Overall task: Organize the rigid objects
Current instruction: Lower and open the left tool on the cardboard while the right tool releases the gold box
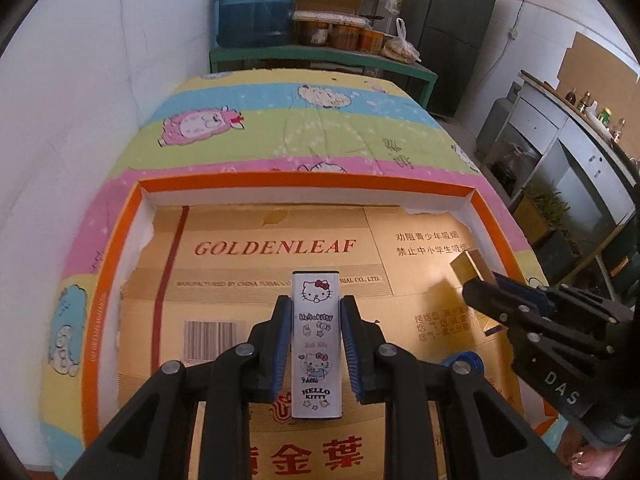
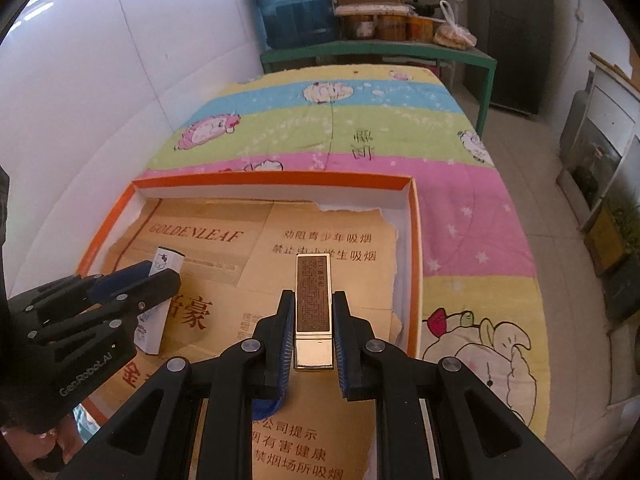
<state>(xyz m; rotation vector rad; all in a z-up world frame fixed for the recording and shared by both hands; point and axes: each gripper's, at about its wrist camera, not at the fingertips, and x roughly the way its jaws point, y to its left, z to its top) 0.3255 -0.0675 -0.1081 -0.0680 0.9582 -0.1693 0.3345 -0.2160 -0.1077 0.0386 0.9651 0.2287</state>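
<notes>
Left wrist view: a bed with a striped cartoon cover [image 1: 320,136] carries a shallow orange-rimmed tray [image 1: 304,184], its floor lined with flattened printed cardboard [image 1: 272,248]. The tray's white inner walls stand low on the far, left and right sides; the cardboard between them lies largely bare. A white wall runs along the bed's left edge, and open floor lies to its right.

The left gripper [image 1: 316,344] is closed to a narrow gap, both blue pads pressing the long sides of a white cartoon-printed box [image 1: 316,340], which points forward along the fingers above the tray lining. The right gripper [image 1: 486,294] enters from the right, near but apart.

Right wrist view: the right gripper [image 2: 314,332] is likewise narrowed onto a slim gold box [image 2: 313,304], pads against both long sides, held over the right half of the tray and just inside its right wall [image 2: 412,264]. The left gripper [image 2: 160,280] sits at left, the white box [image 2: 158,320] in its grip.
</notes>
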